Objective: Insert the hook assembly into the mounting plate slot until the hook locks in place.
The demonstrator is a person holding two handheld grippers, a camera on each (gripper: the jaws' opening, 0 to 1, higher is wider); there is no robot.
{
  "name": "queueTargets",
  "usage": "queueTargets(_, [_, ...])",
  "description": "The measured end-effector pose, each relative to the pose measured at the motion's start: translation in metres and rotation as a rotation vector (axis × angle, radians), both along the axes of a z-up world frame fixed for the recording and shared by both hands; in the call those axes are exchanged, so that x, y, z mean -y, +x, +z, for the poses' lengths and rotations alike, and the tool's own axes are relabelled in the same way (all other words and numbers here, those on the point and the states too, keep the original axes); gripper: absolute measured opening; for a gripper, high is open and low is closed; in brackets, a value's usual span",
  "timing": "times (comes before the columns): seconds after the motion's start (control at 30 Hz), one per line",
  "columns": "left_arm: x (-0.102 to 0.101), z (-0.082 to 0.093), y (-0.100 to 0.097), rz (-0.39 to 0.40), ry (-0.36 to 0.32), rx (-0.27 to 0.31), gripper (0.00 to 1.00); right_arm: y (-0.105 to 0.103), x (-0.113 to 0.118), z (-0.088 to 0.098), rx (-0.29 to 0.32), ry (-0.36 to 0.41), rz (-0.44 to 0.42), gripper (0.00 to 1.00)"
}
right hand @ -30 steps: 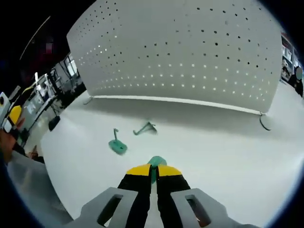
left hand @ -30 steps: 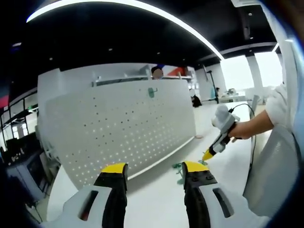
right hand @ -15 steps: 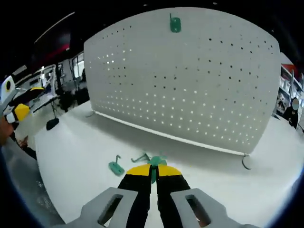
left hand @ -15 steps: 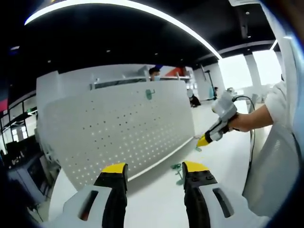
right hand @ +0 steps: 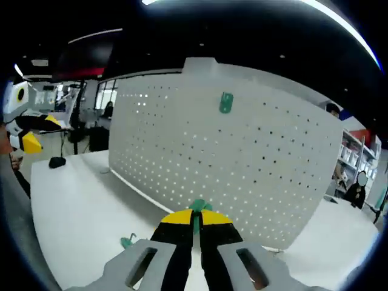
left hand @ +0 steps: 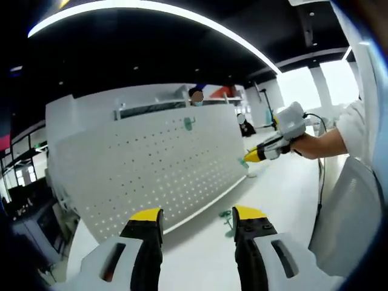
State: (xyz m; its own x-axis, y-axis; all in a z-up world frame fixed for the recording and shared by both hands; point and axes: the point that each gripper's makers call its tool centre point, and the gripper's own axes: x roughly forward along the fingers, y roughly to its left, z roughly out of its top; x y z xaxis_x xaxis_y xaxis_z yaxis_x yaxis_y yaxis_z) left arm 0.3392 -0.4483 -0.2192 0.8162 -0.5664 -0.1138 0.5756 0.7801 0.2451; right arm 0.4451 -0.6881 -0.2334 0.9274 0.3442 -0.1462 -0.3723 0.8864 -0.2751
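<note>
Because the pegboard mounting plate [right hand: 242, 163] stands upright at twelve o'clock, already bearing one green hook [right hand: 225, 102], the right gripper [right hand: 194, 223], clamped shut on a green hook assembly [right hand: 199, 207], risks missing its slot or dropping it; the left gripper [left hand: 197, 217], jaws apart, holds nothing.

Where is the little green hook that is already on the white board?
In the right gripper view, the green hook hangs high on the white pegboard, near its top edge, above the right gripper. In the left gripper view it also sits near the board's top.
</note>
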Motion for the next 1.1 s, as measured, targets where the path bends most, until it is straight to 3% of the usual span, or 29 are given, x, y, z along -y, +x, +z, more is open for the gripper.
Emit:
queueTargets(0.53, [-0.001, 0.0, -0.004, 0.015, 0.002, 0.001, 0.47, 0.013, -0.001, 0.092, 0.339, -0.13, 0.001, 0.01])
queueTargets(1.1, [-0.001, -0.001, -0.008, 0.037, -0.003, 0.001, 0.47, 0.03, 0.002, 0.152, 0.502, -0.142, -0.024, 0.01])
